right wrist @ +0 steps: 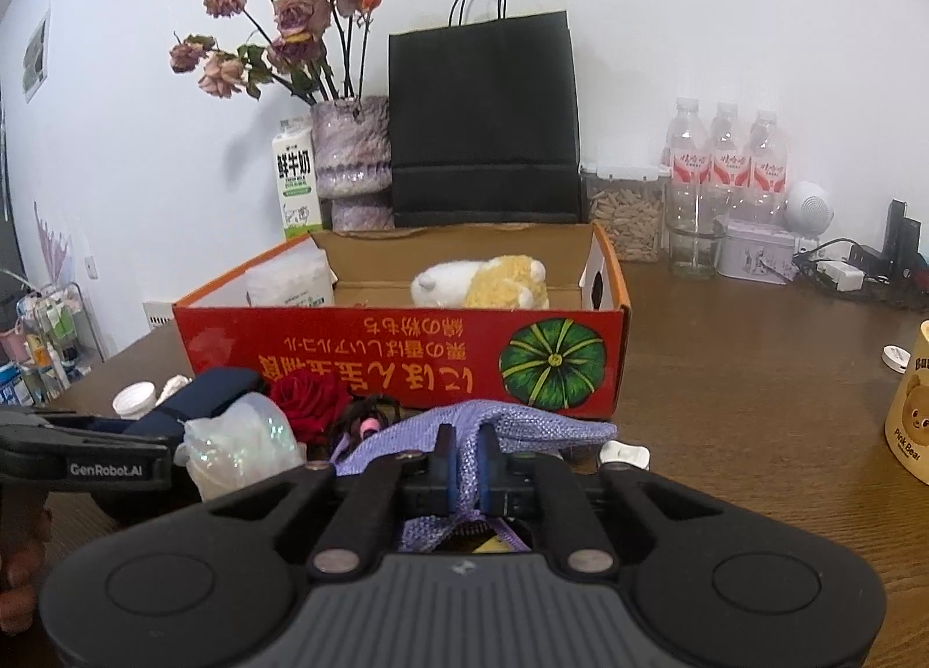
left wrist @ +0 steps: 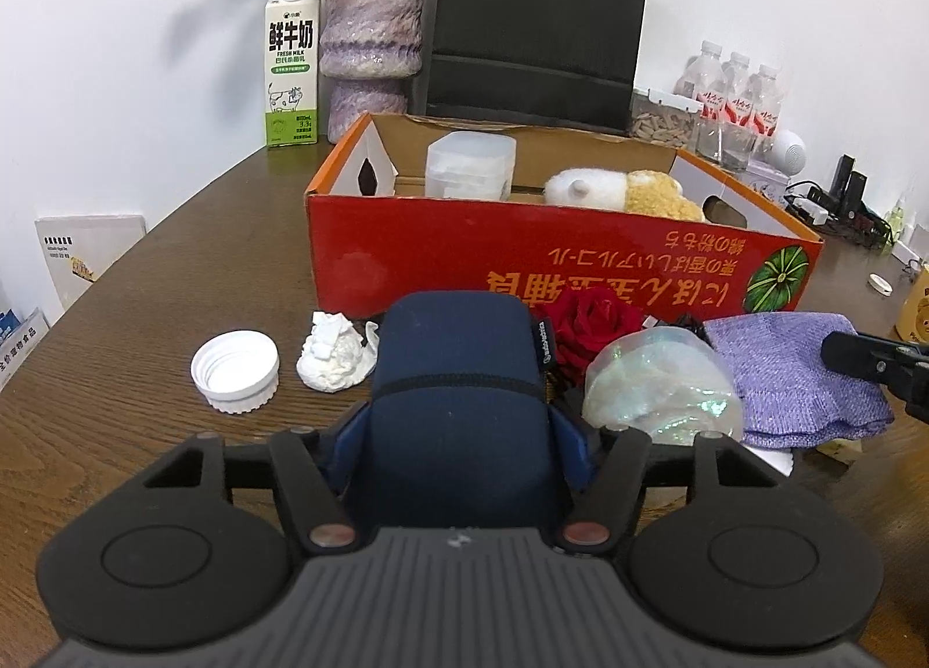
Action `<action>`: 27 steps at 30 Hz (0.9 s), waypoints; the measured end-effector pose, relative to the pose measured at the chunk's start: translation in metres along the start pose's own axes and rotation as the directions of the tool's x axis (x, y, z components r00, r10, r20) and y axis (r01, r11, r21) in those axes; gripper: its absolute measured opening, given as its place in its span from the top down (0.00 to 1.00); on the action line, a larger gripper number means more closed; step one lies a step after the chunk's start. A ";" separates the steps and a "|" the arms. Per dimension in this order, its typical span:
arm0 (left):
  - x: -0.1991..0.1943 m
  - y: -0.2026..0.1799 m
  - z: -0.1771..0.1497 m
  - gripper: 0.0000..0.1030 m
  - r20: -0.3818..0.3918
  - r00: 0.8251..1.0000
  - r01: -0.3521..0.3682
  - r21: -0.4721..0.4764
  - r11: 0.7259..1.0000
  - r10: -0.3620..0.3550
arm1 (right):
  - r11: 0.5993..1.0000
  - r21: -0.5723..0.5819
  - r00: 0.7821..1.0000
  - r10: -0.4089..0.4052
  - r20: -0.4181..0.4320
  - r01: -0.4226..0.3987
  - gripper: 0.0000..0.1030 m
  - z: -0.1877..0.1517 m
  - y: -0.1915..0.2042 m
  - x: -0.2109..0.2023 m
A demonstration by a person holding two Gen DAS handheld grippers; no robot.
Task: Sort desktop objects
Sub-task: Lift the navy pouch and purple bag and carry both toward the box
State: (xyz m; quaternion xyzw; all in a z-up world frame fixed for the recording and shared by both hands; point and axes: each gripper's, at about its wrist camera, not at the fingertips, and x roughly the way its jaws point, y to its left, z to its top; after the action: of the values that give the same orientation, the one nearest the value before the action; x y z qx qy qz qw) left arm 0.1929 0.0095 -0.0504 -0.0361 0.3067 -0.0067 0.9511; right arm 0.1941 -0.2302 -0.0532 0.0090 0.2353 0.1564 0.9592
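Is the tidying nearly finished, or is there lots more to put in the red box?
Partly done. The red box already holds a plush toy and a plastic container. Right now the right claw is shut on the purple cloth, and the left claw is around the navy pouch. Still waiting on the table: the white lid, crumpled tissue, red rose and shiny wrap.

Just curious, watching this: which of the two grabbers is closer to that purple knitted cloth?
The right. The right gripper is pinched shut on the purple knitted cloth. The left gripper sits off to the cloth's left, its fingers around the navy pouch, with the iridescent wrap between.
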 end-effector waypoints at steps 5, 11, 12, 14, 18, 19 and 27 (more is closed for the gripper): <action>-0.009 0.001 0.001 0.37 0.032 0.999 -0.002 -0.019 1.000 0.002 | 1.000 0.026 0.999 0.010 0.039 -0.011 0.97 0.003 -0.004 -0.009; -0.017 0.001 0.002 0.37 0.037 0.999 0.009 -0.031 0.999 -0.008 | 0.997 0.061 0.997 0.032 0.073 -0.036 0.98 0.007 -0.007 -0.021; -0.018 0.002 0.003 0.37 0.041 0.999 0.012 -0.031 0.999 -0.011 | 0.997 0.066 0.996 0.036 0.083 -0.042 0.98 0.010 -0.008 -0.024; -0.022 0.001 0.005 0.37 0.052 0.999 0.019 -0.030 0.999 -0.018 | 0.997 0.069 0.994 0.040 0.102 -0.047 0.98 0.014 -0.008 -0.029; -0.032 0.000 0.010 0.37 0.078 0.997 0.027 -0.029 0.999 -0.025 | 0.996 0.069 0.991 0.041 0.128 -0.050 0.98 0.023 -0.007 -0.036; -0.035 0.000 0.012 0.37 0.085 0.996 0.029 -0.028 0.999 -0.027 | 0.996 0.068 0.990 0.042 0.133 -0.051 0.98 0.025 -0.006 -0.037; -0.050 -0.003 0.028 0.37 0.129 0.991 0.043 -0.016 0.999 -0.041 | 0.997 0.059 0.984 0.045 0.171 -0.056 0.98 0.041 0.002 -0.045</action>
State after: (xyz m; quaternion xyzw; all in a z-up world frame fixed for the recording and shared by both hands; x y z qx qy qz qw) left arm 0.1687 0.0098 0.0017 -0.0520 0.2438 -0.0215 0.9682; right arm 0.1741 -0.2394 0.0042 0.0587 0.1574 0.1716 0.9707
